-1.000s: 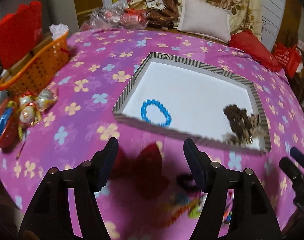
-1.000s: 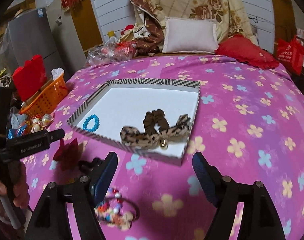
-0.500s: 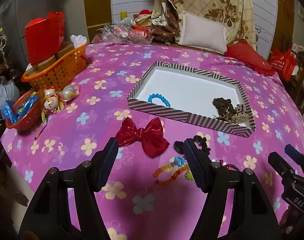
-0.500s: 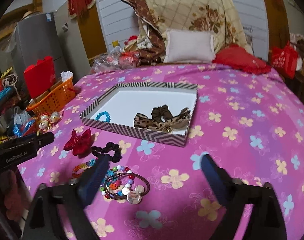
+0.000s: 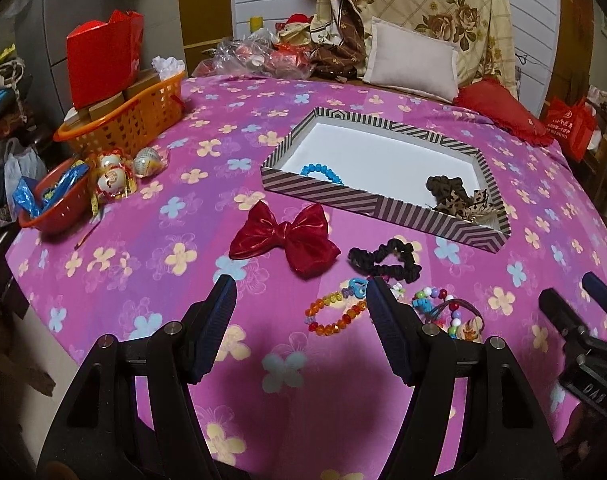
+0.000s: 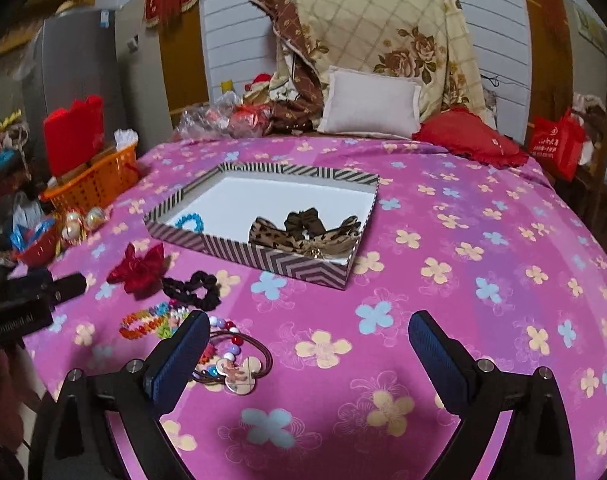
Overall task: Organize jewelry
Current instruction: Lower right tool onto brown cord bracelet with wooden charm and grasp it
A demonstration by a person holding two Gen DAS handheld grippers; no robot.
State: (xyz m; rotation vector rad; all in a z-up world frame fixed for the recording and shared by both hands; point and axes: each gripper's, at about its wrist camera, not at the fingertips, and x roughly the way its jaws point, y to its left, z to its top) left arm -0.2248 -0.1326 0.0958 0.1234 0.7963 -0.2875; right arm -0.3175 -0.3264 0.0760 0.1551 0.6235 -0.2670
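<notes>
A striped box [image 5: 377, 206] [image 6: 279, 260] holds a blue bead bracelet [image 5: 321, 172] [image 6: 189, 222] and brown leopard scrunchies [image 5: 457, 198] [image 6: 307, 232]. In front of it on the pink cloth lie a red bow [image 5: 285, 238] [image 6: 137, 268], a black scrunchie [image 5: 385, 262] [image 6: 193, 290], a rainbow bead bracelet [image 5: 335, 312] [image 6: 147, 322] and a beaded hair tie with a mouse charm [image 5: 453, 314] [image 6: 233, 364]. My left gripper [image 5: 301, 308] is open and empty above the cloth near the rainbow bracelet. My right gripper [image 6: 305, 338] is open and empty, right of the hair tie.
An orange basket [image 5: 123, 120] with a red box, a red bowl [image 5: 49, 208] and round ornaments [image 5: 115, 174] stand at the left. Pillows [image 6: 369, 102] and bags line the back. The cloth's edge drops off at the left and front.
Both grippers have pulled back and up from the box, away from the table. The loose items in front of the box have come into full view. Both stay open.
</notes>
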